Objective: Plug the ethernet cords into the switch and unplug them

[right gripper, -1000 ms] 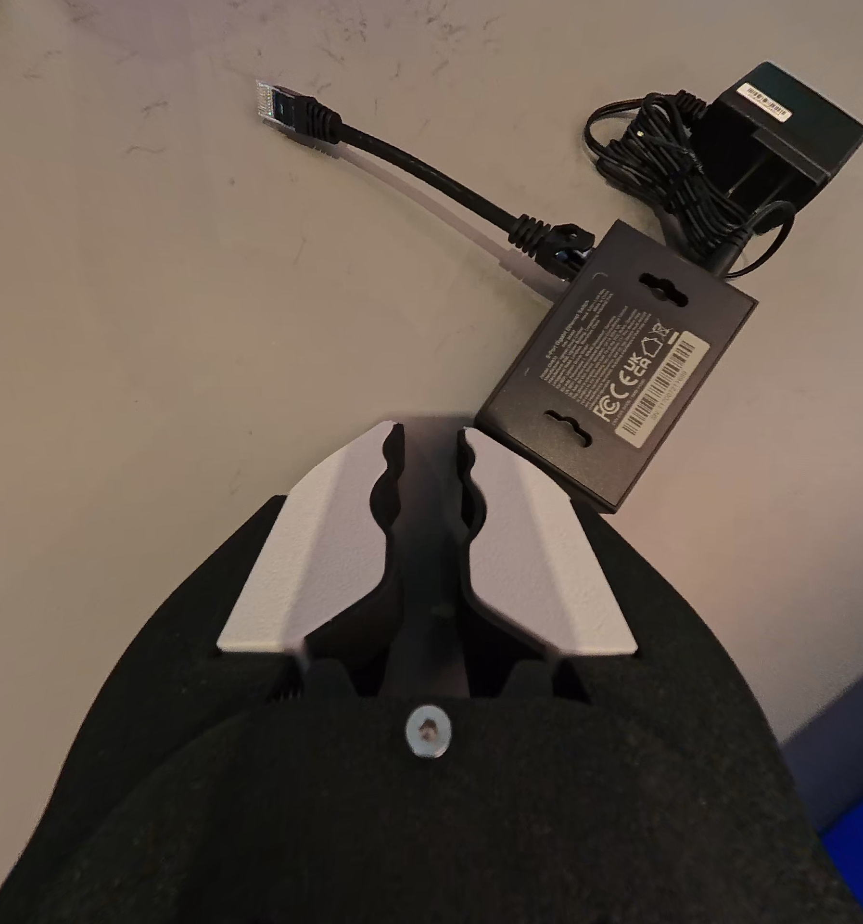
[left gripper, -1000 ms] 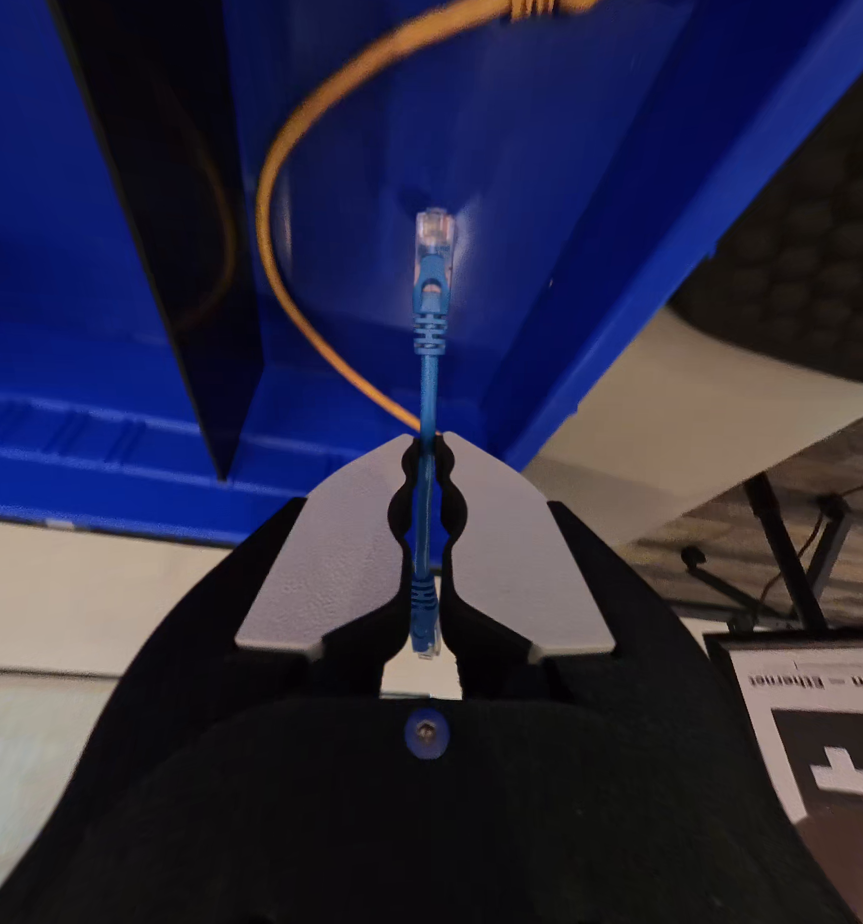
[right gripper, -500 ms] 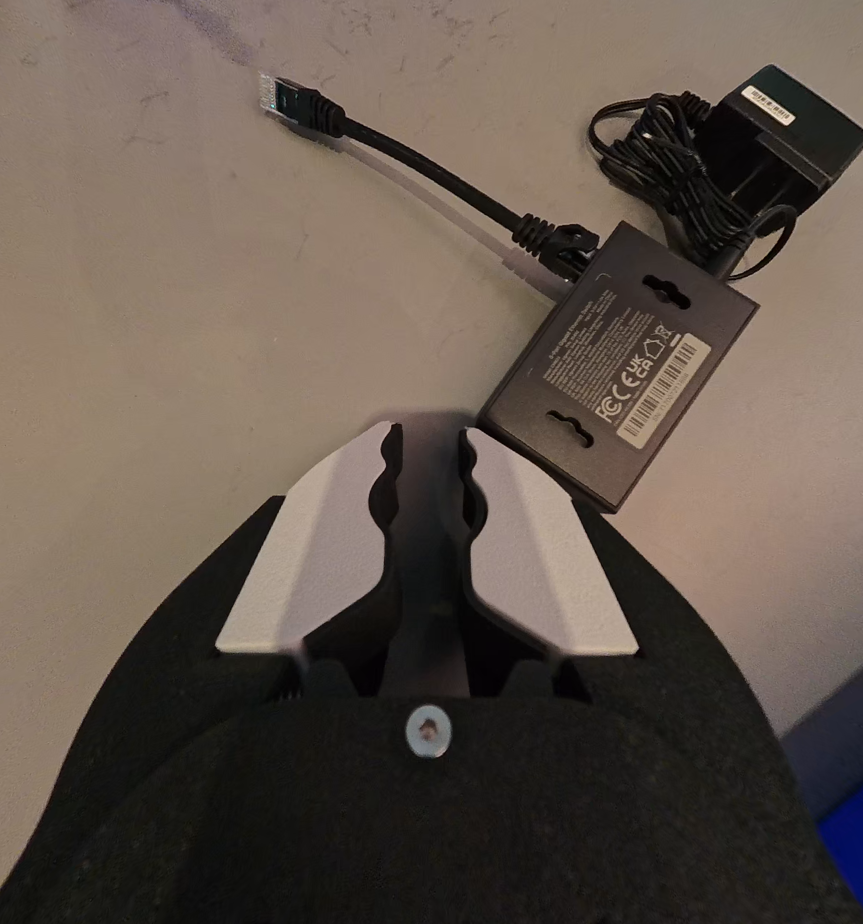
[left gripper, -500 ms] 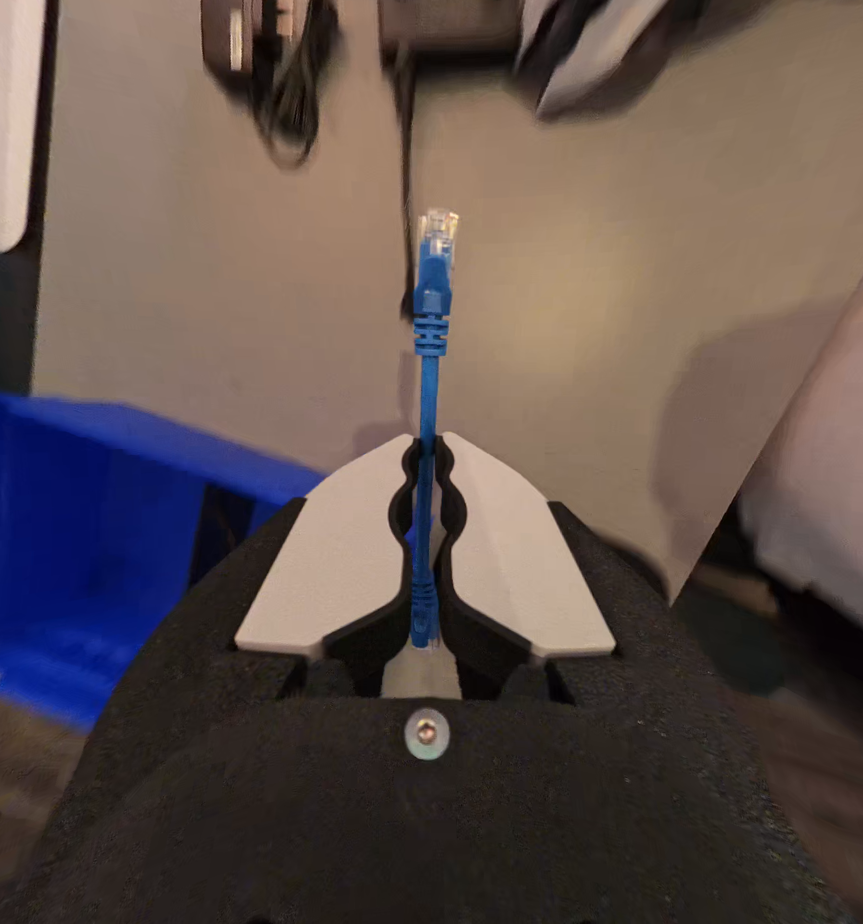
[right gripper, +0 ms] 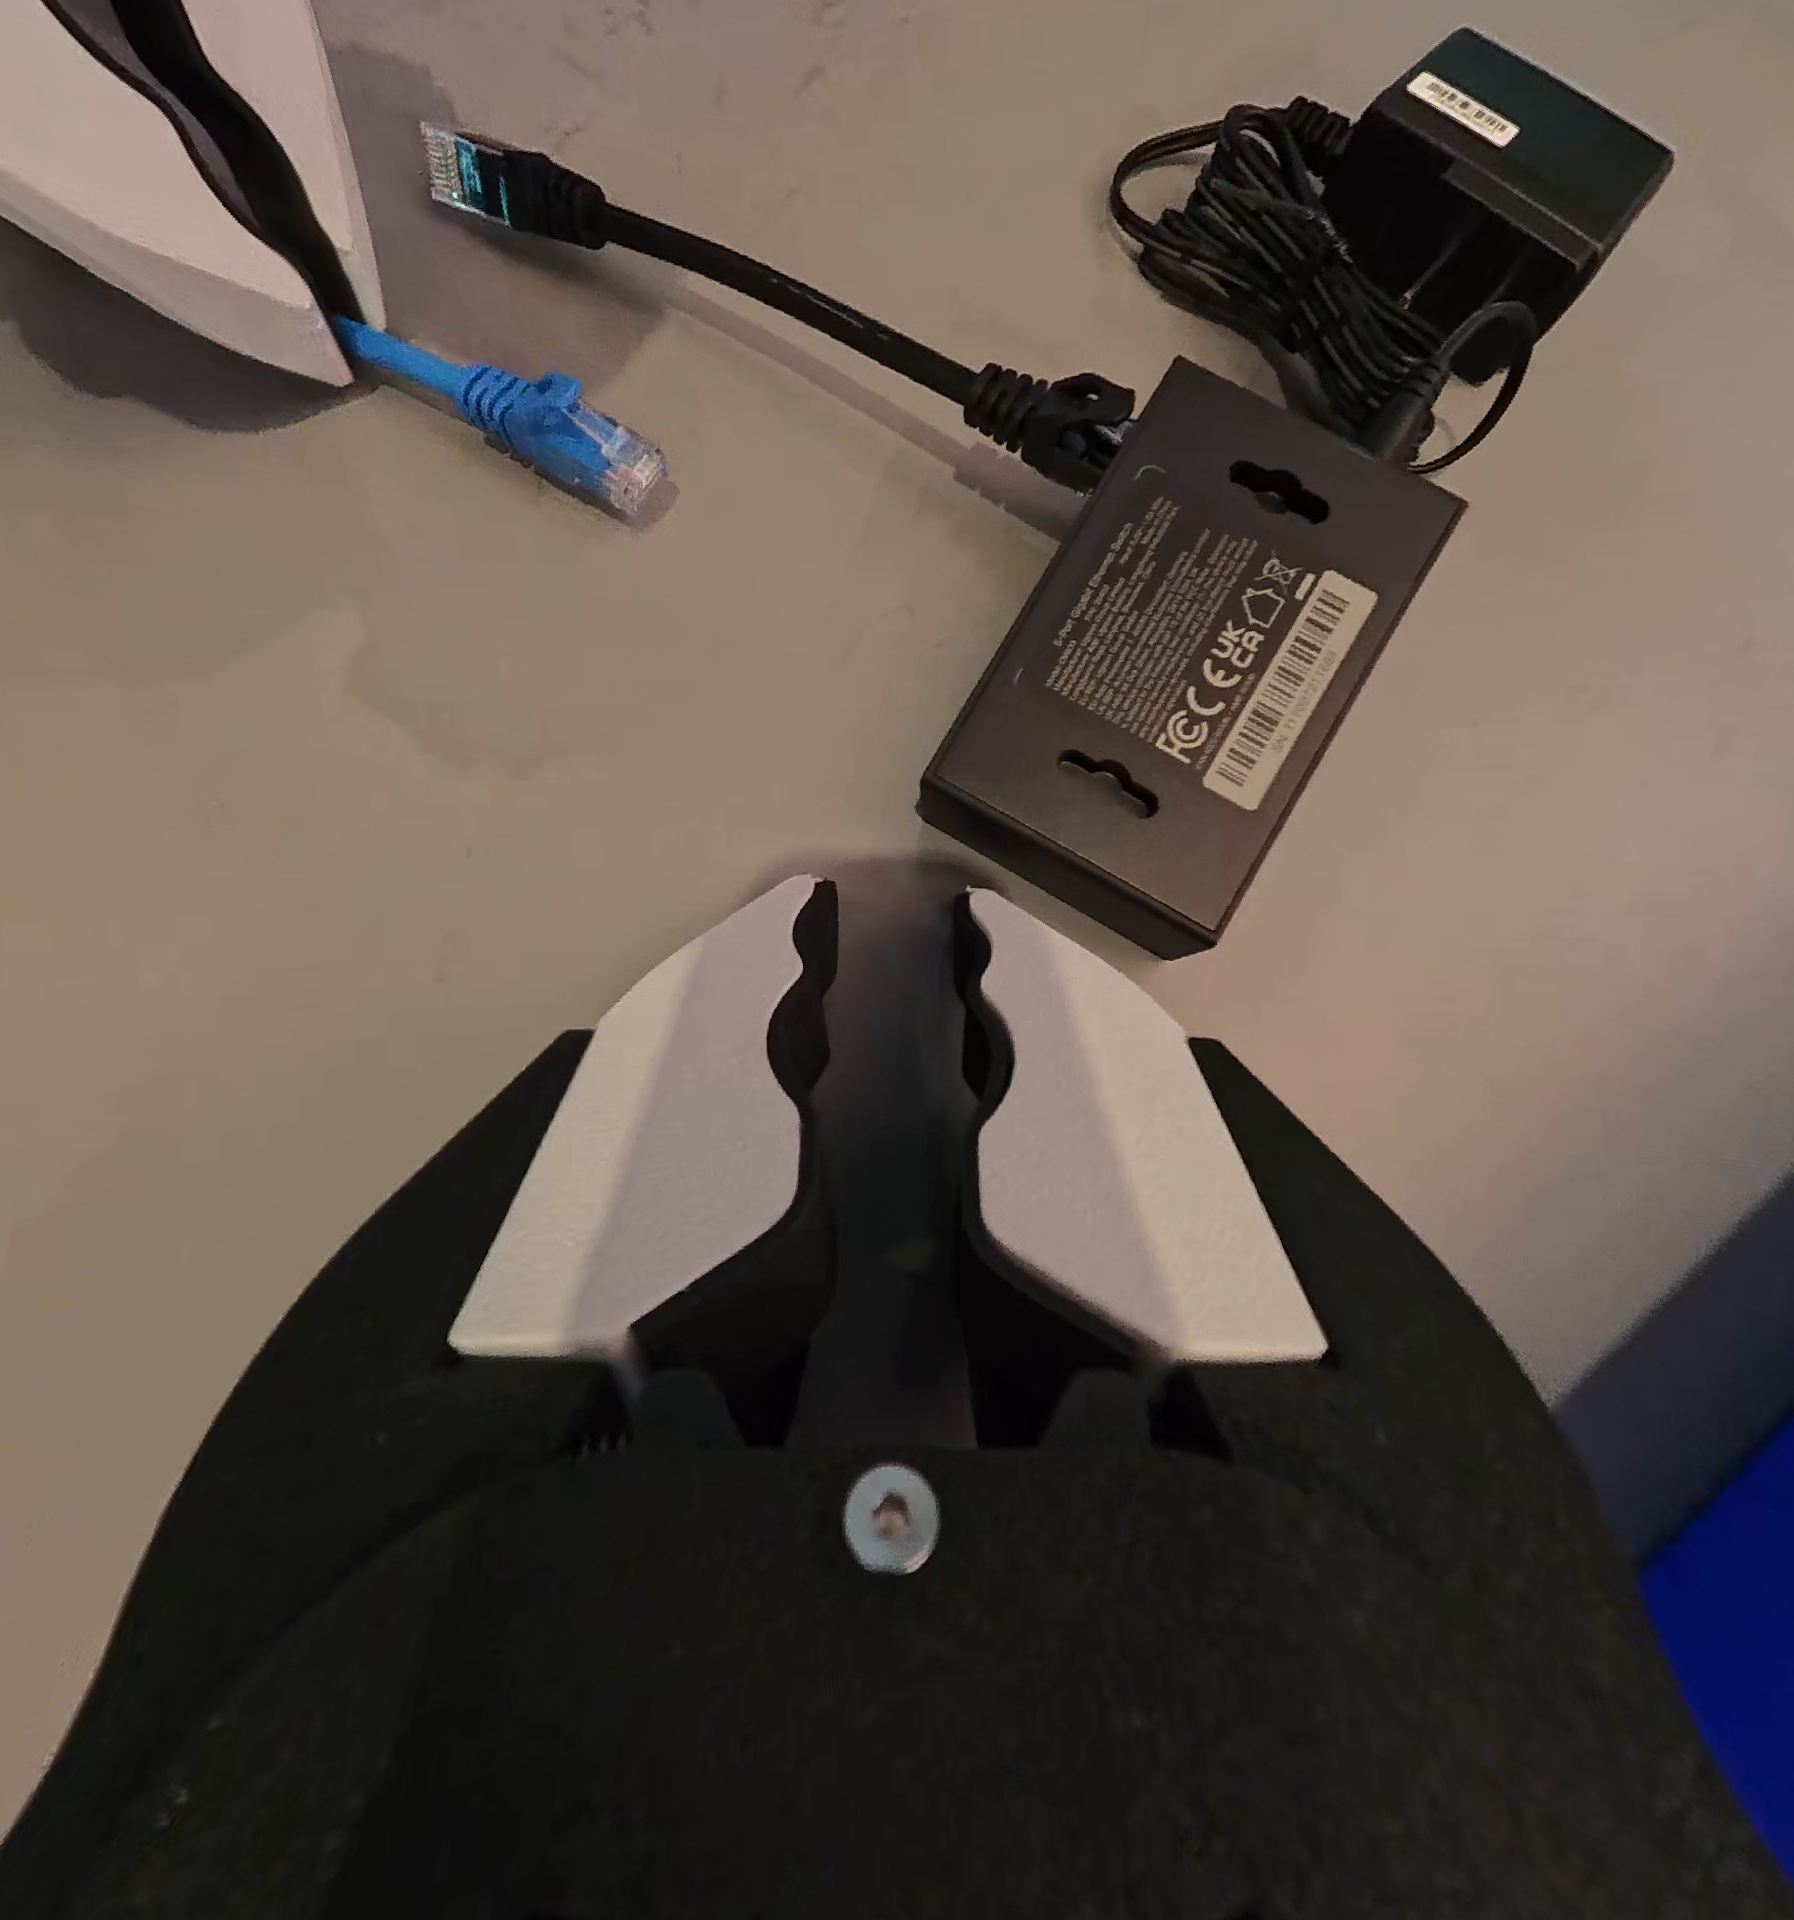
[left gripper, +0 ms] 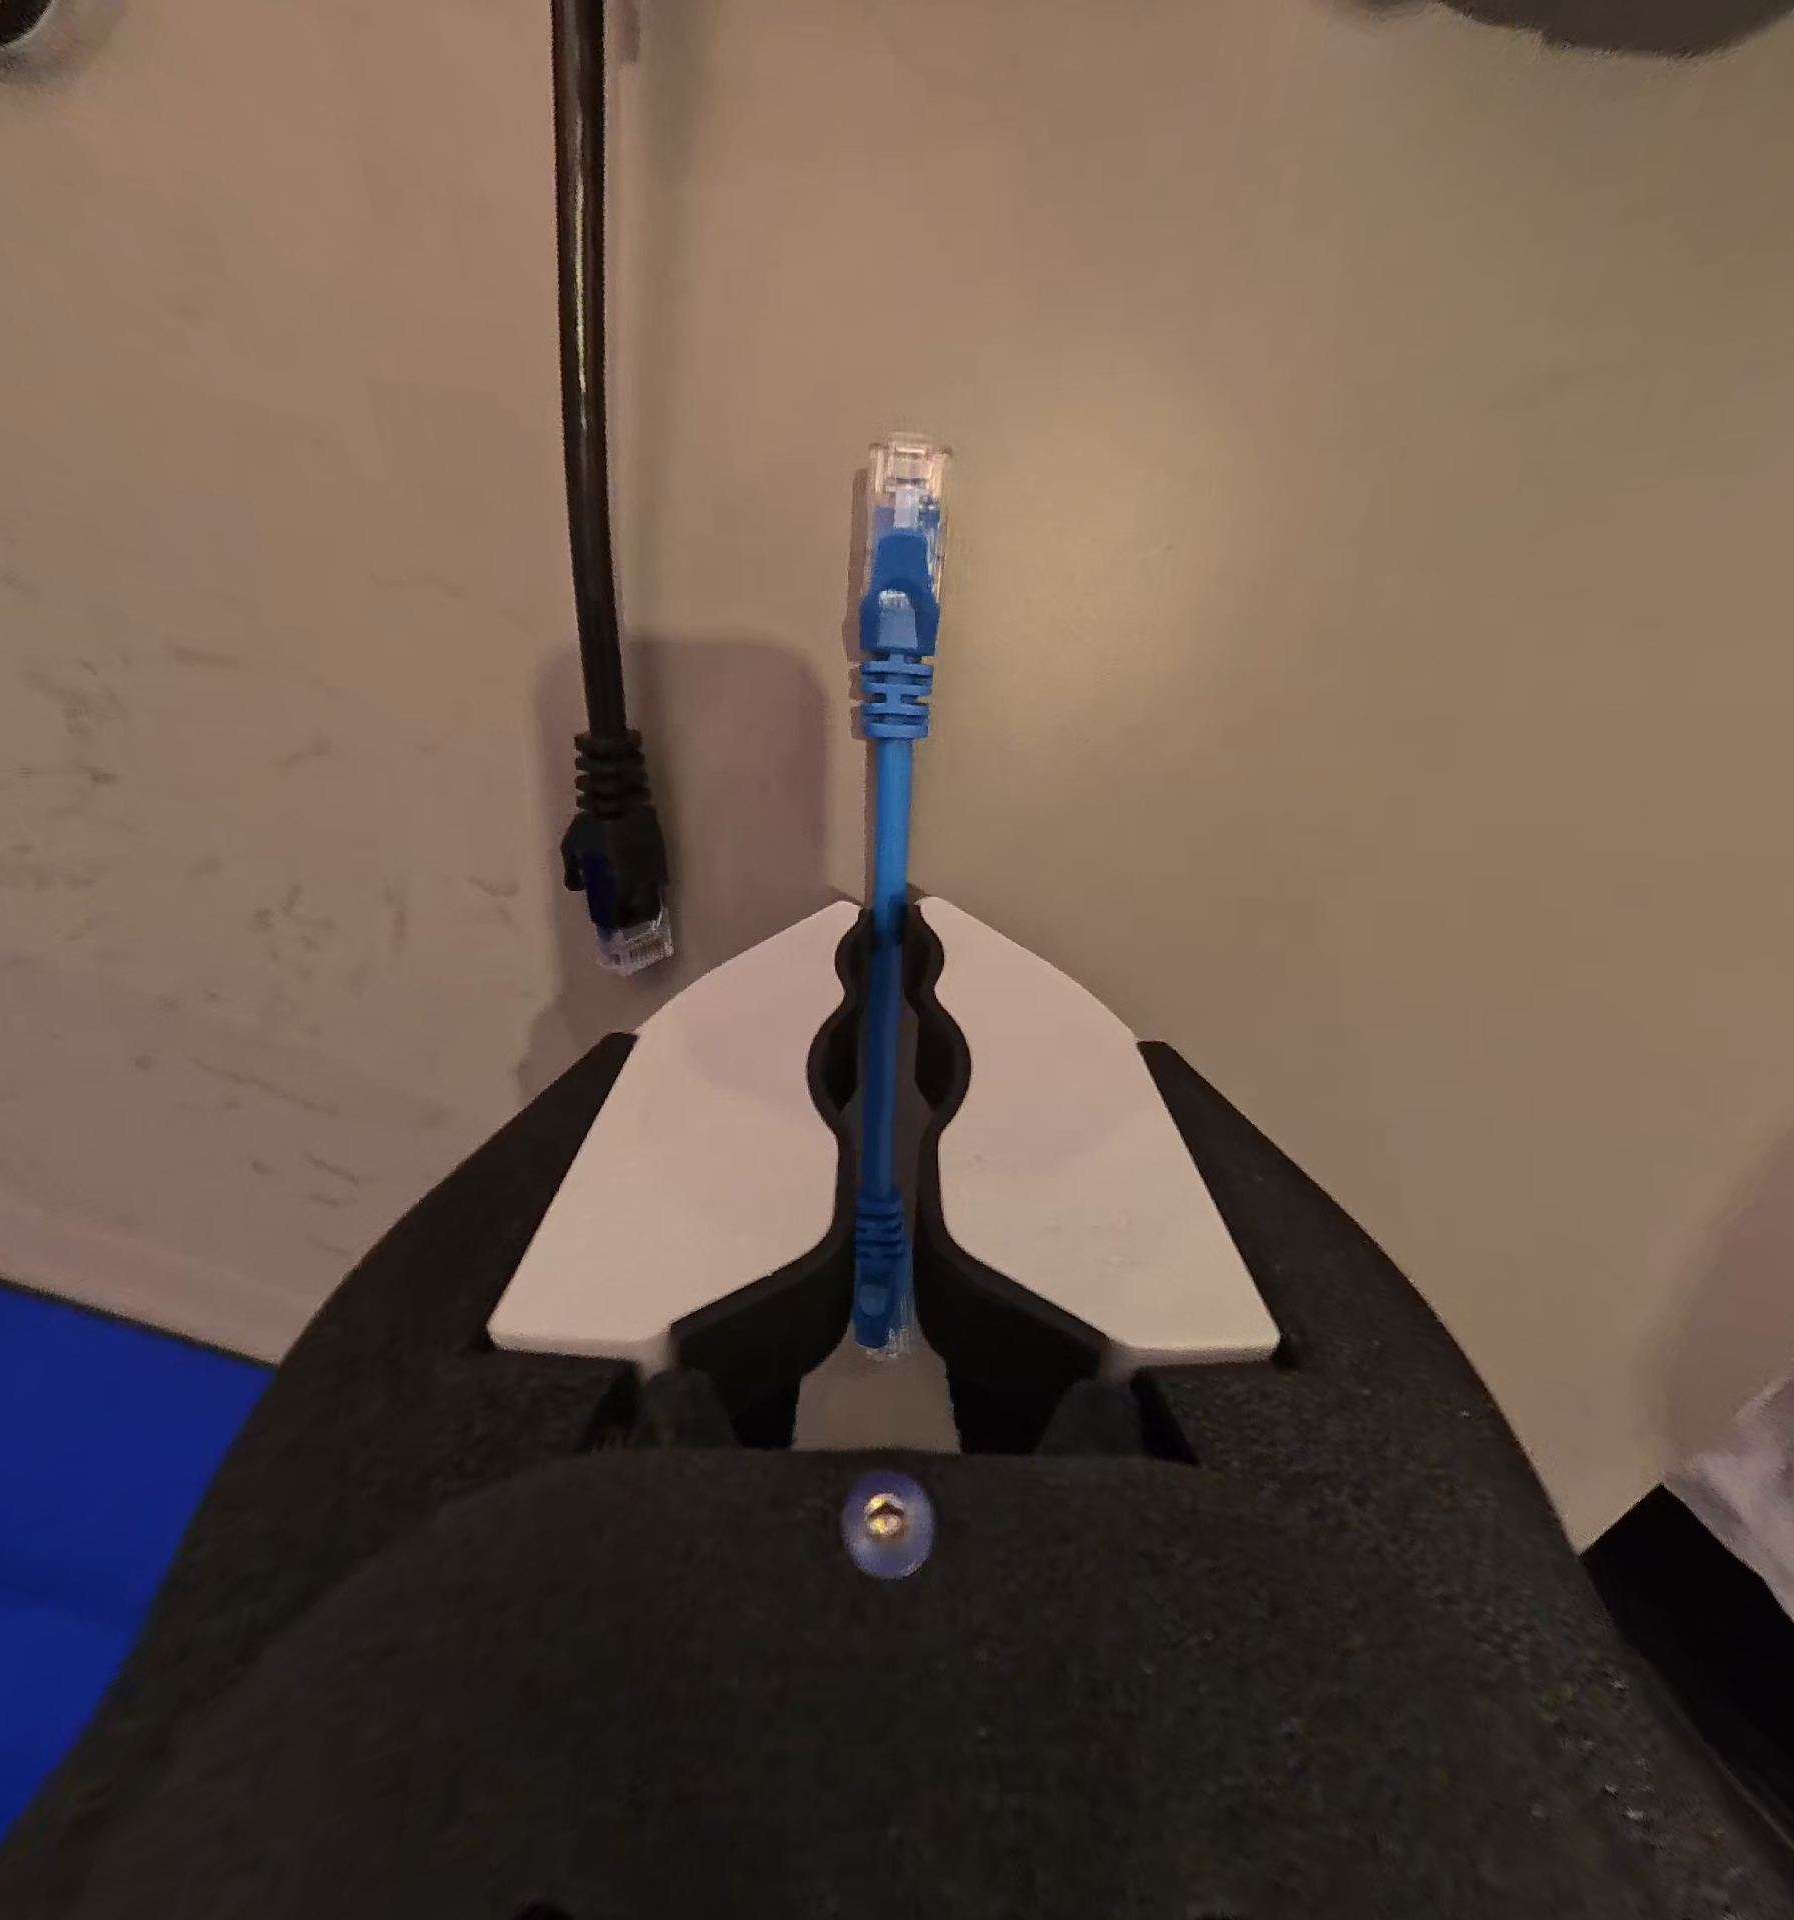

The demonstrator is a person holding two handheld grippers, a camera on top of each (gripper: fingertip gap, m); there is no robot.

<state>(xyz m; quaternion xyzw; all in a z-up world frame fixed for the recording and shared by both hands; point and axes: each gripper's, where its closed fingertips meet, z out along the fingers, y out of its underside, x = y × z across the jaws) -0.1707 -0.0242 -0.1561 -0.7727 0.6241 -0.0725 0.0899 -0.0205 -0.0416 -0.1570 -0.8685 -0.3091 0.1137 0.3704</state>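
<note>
My left gripper (left gripper: pixel 891 909) is shut on a short blue ethernet cord (left gripper: pixel 893 790); its clear plug (left gripper: pixel 908 488) sticks out ahead over the table. It also shows in the right wrist view (right gripper: pixel 560 421), held by the left gripper's fingers (right gripper: pixel 280 208) at the top left. A black ethernet cord (right gripper: pixel 768 281) lies on the table with one end plugged into the black switch (right gripper: pixel 1194 644) and its free plug (left gripper: pixel 623 904) just left of my left fingertips. My right gripper (right gripper: pixel 893 894) is open and empty, just in front of the switch's near corner.
A black power adapter (right gripper: pixel 1516 156) with a bundled cable (right gripper: pixel 1288 229) lies behind the switch. The beige table (right gripper: pixel 353 779) ends at the right, with a blue bin (right gripper: pixel 1766 1558) beyond. Blue bin also shows at lower left (left gripper: pixel 62 1507). The left gripper's tips are roughly 15 centimeters from the right gripper's. The right tips stand about 5 centimeters off the black switch (right gripper: pixel 1194 644).
My left gripper has carried the blue cord out of the blue bin and over the table, down beside the black cord's free plug. The right gripper has hardly moved.
</note>
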